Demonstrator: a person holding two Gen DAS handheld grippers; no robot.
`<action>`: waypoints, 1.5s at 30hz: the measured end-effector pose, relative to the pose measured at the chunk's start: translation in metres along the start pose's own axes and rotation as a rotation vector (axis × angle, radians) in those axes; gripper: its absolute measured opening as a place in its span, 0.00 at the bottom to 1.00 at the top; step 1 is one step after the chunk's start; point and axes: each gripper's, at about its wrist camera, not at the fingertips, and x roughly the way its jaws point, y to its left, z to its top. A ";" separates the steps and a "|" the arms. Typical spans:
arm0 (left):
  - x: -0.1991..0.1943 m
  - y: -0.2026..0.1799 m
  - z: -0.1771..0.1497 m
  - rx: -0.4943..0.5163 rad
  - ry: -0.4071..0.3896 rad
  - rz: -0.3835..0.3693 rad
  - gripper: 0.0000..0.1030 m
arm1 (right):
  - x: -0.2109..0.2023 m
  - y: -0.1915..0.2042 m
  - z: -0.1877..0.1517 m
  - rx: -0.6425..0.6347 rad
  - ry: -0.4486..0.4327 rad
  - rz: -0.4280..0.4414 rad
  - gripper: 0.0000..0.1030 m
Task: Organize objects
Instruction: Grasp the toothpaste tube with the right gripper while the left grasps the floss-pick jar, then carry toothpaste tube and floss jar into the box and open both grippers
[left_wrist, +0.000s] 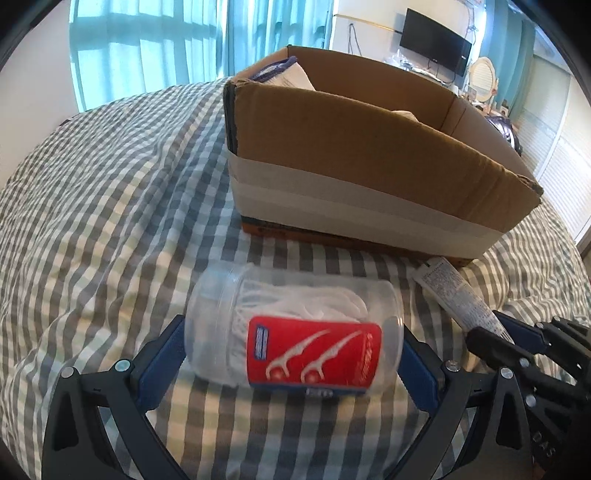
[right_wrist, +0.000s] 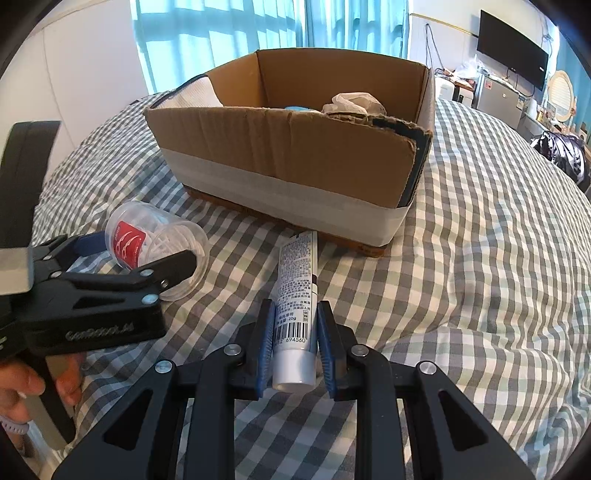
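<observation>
A clear plastic jar of floss picks (left_wrist: 295, 332) with a red label lies on its side on the checked bedspread. My left gripper (left_wrist: 291, 354) has its blue pads against both ends of the jar; it also shows in the right wrist view (right_wrist: 155, 254). A white tube (right_wrist: 297, 306) with a barcode lies on the bed, cap toward me. My right gripper (right_wrist: 295, 332) is closed on the tube's lower half; the tube also shows in the left wrist view (left_wrist: 458, 295). An open cardboard box (right_wrist: 295, 147) stands just beyond both, with crumpled white items inside.
The box (left_wrist: 369, 166) has white tape around its base. The checked bedspread (right_wrist: 480, 258) stretches all round it. Behind are teal curtains, a wall screen (right_wrist: 513, 48) and a small fridge. A dark bag (right_wrist: 561, 151) lies at the far right.
</observation>
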 end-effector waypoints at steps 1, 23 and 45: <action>0.002 0.000 0.000 0.003 -0.002 -0.004 1.00 | 0.002 0.000 -0.001 0.000 0.001 0.000 0.22; -0.058 0.008 -0.012 -0.055 -0.021 0.006 0.89 | -0.043 0.016 0.011 -0.057 -0.088 0.005 0.21; -0.204 -0.040 0.032 0.008 -0.231 0.011 0.89 | -0.213 0.032 0.053 -0.127 -0.348 -0.055 0.21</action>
